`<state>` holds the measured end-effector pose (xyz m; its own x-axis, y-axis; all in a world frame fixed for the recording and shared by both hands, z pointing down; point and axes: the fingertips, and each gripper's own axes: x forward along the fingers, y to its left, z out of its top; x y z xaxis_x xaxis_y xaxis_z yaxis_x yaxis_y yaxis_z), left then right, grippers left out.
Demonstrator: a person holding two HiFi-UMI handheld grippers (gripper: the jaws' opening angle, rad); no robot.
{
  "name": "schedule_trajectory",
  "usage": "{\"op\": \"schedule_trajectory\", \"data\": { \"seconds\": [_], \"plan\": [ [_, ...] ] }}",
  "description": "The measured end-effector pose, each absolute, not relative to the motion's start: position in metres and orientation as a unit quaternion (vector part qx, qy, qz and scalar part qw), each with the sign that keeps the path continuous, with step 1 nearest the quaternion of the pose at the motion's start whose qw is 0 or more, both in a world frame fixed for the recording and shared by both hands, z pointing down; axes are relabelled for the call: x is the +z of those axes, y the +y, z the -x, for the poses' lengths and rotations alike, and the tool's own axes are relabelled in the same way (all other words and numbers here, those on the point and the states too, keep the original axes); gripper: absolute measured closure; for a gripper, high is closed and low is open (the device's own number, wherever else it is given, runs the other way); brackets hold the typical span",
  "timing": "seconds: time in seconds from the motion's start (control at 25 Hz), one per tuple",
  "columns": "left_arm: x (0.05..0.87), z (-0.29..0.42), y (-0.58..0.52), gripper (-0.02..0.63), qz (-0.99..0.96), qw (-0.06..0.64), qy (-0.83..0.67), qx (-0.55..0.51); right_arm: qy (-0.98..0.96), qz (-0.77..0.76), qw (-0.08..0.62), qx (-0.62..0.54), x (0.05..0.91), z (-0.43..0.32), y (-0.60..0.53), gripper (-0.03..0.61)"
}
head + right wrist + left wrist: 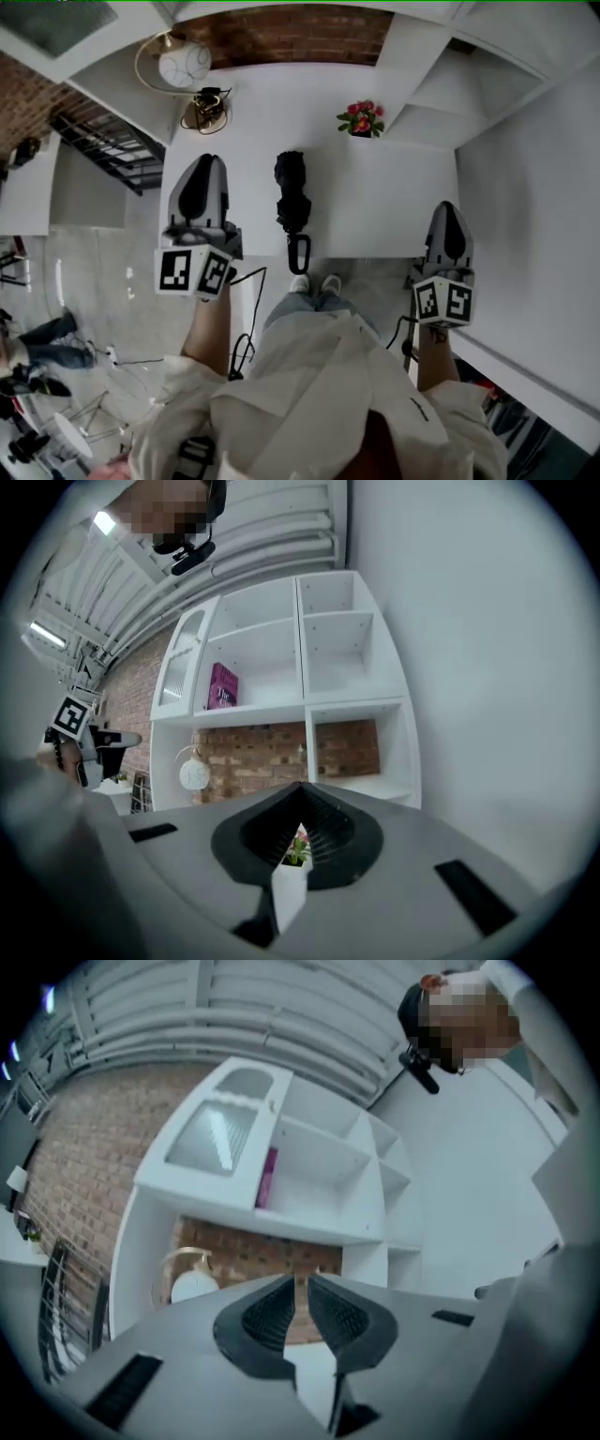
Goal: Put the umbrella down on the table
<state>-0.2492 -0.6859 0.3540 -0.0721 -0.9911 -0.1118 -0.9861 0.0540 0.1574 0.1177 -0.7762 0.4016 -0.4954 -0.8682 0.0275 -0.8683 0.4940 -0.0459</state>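
Observation:
A black folded umbrella (292, 197) lies flat on the white table (394, 206), with its handle loop at the front edge. My left gripper (208, 161) hangs in the air to the left of it, well apart. Its jaws are shut with nothing between them, and in its own view it (300, 1283) points at the shelves. My right gripper (448, 208) is off the table's right end, also raised. It (300, 789) is shut and empty, and points level at the wall unit.
A pot of red flowers (361, 119) stands at the table's back right. A round lamp in a gold ring (183, 66) and a gold ornament (206, 111) sit at the back left. White shelves (309, 649) hold a pink book (222, 686). A black stair railing (103, 141) runs on the left.

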Motion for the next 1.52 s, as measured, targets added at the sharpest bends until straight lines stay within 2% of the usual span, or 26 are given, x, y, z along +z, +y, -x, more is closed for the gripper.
{"op": "schedule_trajectory", "data": {
  "seconds": [0.32, 0.52, 0.68, 0.92, 1.2, 1.52],
  "plan": [
    [0.209, 0.239, -0.598, 0.551, -0.698, -0.145, -0.675, -0.189, -0.841, -0.535, -0.059, -0.043, 0.300, -0.166, -0.751, 0.560],
    [0.179, 0.239, -0.565, 0.551, -0.683, -0.180, -0.675, -0.213, -0.825, -0.554, -0.085, -0.073, 0.266, -0.195, -0.735, 0.560],
    [0.177, 0.232, -0.552, 0.551, -0.674, -0.202, -0.688, -0.180, -0.807, -0.576, -0.097, -0.086, 0.256, -0.225, -0.724, 0.560],
    [0.181, 0.225, -0.554, 0.551, -0.674, -0.205, -0.692, -0.159, -0.799, -0.586, -0.105, -0.082, 0.250, -0.240, -0.717, 0.560],
    [0.235, 0.232, -0.573, 0.551, -0.679, -0.133, -0.710, -0.131, -0.798, -0.586, -0.101, -0.094, 0.249, -0.232, -0.710, 0.560],
    [0.233, 0.238, -0.573, 0.551, -0.672, -0.128, -0.717, -0.135, -0.793, -0.594, -0.099, -0.093, 0.250, -0.238, -0.709, 0.561]
  ]
}}
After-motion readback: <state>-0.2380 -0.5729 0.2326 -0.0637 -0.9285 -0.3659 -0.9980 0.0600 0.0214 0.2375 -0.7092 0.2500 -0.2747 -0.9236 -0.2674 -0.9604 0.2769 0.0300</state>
